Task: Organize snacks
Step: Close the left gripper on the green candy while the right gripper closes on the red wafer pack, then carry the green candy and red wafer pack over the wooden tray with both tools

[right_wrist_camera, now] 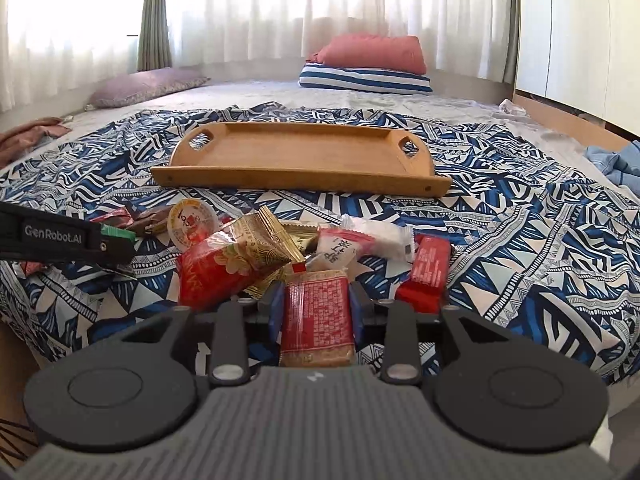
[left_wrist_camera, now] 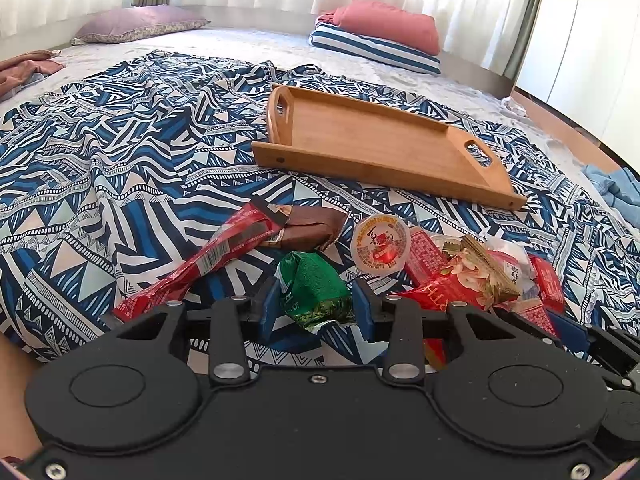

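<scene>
- Left gripper [left_wrist_camera: 316, 306]: blue pads closed against a crumpled green snack packet [left_wrist_camera: 314, 288], low over the near edge of the bed's patterned blanket [left_wrist_camera: 120, 152].
- Right gripper [right_wrist_camera: 316, 312]: clamped on a flat red-printed cracker pack [right_wrist_camera: 316, 320], pads on its two long sides, the pack pointing back toward the camera.
- Handling, judged: both packets light and soft; foil likely slippery and crushable, so best held across the middle, gently, not by the loose crimped ends.
- Just beyond, a loose heap of snacks: round sealed jelly cup [left_wrist_camera: 380, 246], long red bar wrapper [left_wrist_camera: 200, 268], brown bar [left_wrist_camera: 310, 228], big red bag [right_wrist_camera: 224, 272], gold sachets [right_wrist_camera: 272, 236], white packet [right_wrist_camera: 376, 236], small red box [right_wrist_camera: 428, 268]. Cup stiff but with a thin peel lid; grip by the rim wall.
- Farther back, well apart from the heap: wooden tray [right_wrist_camera: 300, 178] with cut-out handles, nothing in it.
- No snack in the tray yet.
</scene>
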`<act>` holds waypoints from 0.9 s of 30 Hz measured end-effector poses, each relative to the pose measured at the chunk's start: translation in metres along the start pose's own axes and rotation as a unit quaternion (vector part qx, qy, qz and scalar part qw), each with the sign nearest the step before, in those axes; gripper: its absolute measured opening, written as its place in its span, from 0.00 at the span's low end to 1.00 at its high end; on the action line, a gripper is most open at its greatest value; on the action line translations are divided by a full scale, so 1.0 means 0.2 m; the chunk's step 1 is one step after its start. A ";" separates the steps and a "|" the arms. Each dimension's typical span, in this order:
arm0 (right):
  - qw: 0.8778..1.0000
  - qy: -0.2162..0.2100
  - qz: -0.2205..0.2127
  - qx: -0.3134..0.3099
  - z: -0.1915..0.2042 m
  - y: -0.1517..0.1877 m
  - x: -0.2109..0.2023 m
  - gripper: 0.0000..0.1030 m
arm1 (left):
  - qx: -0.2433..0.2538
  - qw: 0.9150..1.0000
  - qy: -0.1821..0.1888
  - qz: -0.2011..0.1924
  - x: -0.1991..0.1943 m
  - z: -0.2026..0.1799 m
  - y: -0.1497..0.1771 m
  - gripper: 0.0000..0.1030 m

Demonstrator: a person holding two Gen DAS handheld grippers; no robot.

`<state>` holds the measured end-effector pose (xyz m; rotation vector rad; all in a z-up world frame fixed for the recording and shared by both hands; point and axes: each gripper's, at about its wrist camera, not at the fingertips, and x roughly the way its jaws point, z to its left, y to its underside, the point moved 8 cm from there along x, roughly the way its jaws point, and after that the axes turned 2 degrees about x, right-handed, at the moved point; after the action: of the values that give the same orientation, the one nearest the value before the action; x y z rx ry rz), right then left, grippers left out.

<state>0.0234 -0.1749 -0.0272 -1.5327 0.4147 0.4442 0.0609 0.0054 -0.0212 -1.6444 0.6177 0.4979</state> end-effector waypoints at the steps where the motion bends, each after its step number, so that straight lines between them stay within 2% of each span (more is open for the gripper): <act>1: 1.000 -0.010 0.004 0.009 -0.01 0.00 0.00 0.38 | 0.000 1.000 0.000 0.000 0.00 0.00 0.00 0.36; 3: 0.997 -0.038 0.018 0.060 -0.04 0.01 0.02 0.38 | 0.001 1.000 0.000 0.001 0.00 0.00 0.00 0.36; 4: 0.997 -0.031 0.021 0.067 -0.05 0.02 0.02 0.38 | 0.002 1.000 -0.001 0.001 0.00 0.00 0.00 0.36; 6: 0.999 -0.001 0.011 0.035 -0.06 0.02 0.02 0.38 | 0.002 1.000 -0.001 0.001 0.01 0.00 0.00 0.36; 9: 0.999 -0.007 0.012 0.046 -0.08 0.02 0.01 0.38 | 0.003 1.000 0.000 0.002 0.01 0.00 0.00 0.36; 14: 0.999 0.007 0.003 0.043 -0.13 -0.02 -0.01 0.38 | 0.009 1.000 0.004 -0.006 -0.01 -0.01 -0.04 0.36; 23: 0.999 0.016 -0.022 0.035 -0.18 -0.22 0.04 0.38 | 0.045 0.998 0.020 -0.031 -0.02 -0.09 -0.24 0.36; 27: 0.999 0.009 -0.030 0.035 -0.19 -0.35 0.10 0.38 | 0.044 0.998 0.038 -0.031 0.03 -0.13 -0.37 0.36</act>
<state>0.0771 -0.2128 0.0214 -1.4777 0.3933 0.3647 0.1116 -0.0127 0.0352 -1.6004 0.6343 0.3593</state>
